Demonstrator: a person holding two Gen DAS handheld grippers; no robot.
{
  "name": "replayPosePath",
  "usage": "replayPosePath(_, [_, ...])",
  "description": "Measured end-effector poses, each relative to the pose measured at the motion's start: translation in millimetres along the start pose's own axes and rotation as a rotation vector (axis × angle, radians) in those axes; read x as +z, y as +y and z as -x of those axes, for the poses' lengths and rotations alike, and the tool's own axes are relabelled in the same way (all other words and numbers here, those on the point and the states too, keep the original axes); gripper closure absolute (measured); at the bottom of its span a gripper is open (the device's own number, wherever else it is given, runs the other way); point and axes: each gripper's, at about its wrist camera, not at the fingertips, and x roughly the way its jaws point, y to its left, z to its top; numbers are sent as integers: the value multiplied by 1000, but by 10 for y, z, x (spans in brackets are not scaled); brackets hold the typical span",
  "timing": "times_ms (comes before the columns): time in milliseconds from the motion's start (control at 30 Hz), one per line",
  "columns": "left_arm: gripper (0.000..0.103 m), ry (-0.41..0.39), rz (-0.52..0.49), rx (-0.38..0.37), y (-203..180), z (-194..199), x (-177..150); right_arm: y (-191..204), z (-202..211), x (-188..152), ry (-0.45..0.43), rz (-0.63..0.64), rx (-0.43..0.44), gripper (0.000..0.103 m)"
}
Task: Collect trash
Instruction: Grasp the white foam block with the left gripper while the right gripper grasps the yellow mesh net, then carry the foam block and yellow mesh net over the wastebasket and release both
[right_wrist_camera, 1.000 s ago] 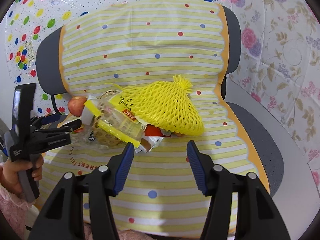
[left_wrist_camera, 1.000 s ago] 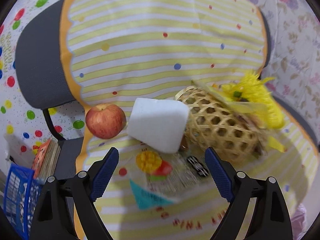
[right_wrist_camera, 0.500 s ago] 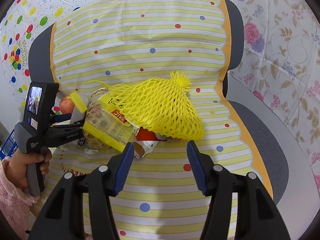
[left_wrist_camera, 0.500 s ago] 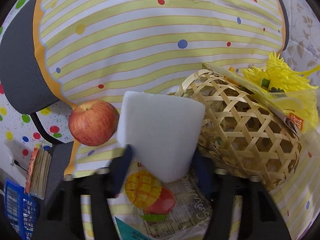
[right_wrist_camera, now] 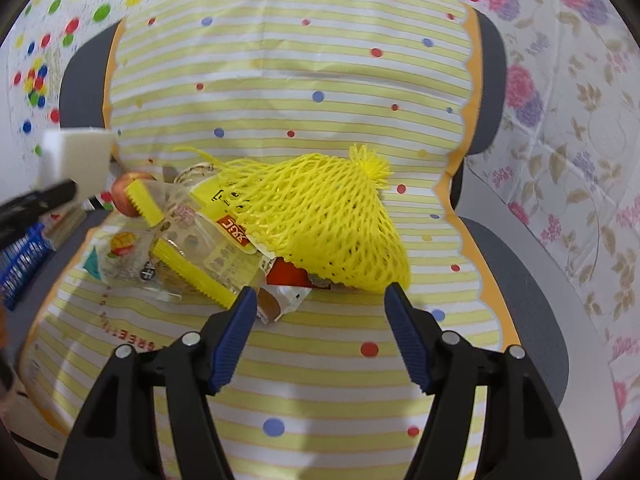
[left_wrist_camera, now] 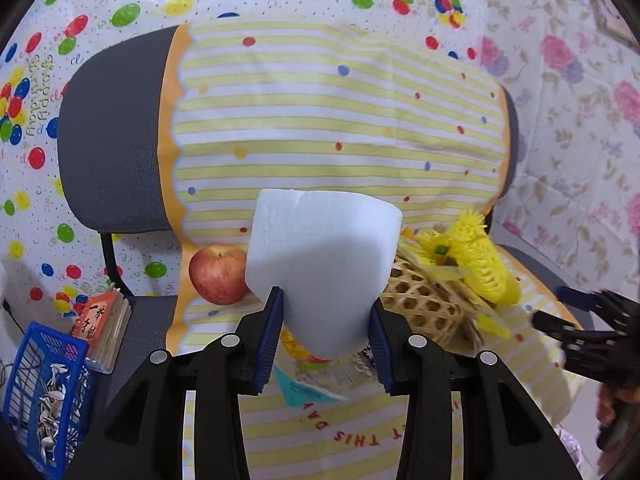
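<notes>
My left gripper (left_wrist_camera: 326,332) holds a white foam block (left_wrist_camera: 324,264) lifted above the chair seat; its jaws are closing and the blue pads press on the block's narrow lower end. The block (right_wrist_camera: 76,160) also shows at the left edge of the right wrist view. My right gripper (right_wrist_camera: 320,312) hovers over the seat with nothing between its jaws, which are opening. Just ahead of it lies a yellow foam net (right_wrist_camera: 320,220) over a red wrapper (right_wrist_camera: 288,278) and a clear wrapper with yellow edges (right_wrist_camera: 192,240). A mango-print wrapper (left_wrist_camera: 312,376) lies under the block.
A red apple (left_wrist_camera: 218,276) and a woven bamboo basket (left_wrist_camera: 424,312) rest on the striped cloth (left_wrist_camera: 320,120) that covers the grey chair. A blue crate (left_wrist_camera: 36,392) with scraps and a stack of booklets (left_wrist_camera: 104,324) stand at the lower left.
The left gripper closed on the white foam block and lifted it off the seat, pulling back. The right gripper moved closer to the yellow net and its jaws widened.
</notes>
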Motion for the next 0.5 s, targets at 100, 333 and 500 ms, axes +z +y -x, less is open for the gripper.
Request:
replayPosePath(100, [62, 6, -5, -12, -39, -18, -7, 60, -170, 72, 10, 61, -38, 38])
replayPosePath(333, [61, 34, 1, -17, -59, -158, -47, 90, -566, 123, 63, 172, -89, 38])
replayPosePath(500, [61, 38, 6, -13, -68, -225, -37, 201, -734, 199, 44, 241, -123, 38])
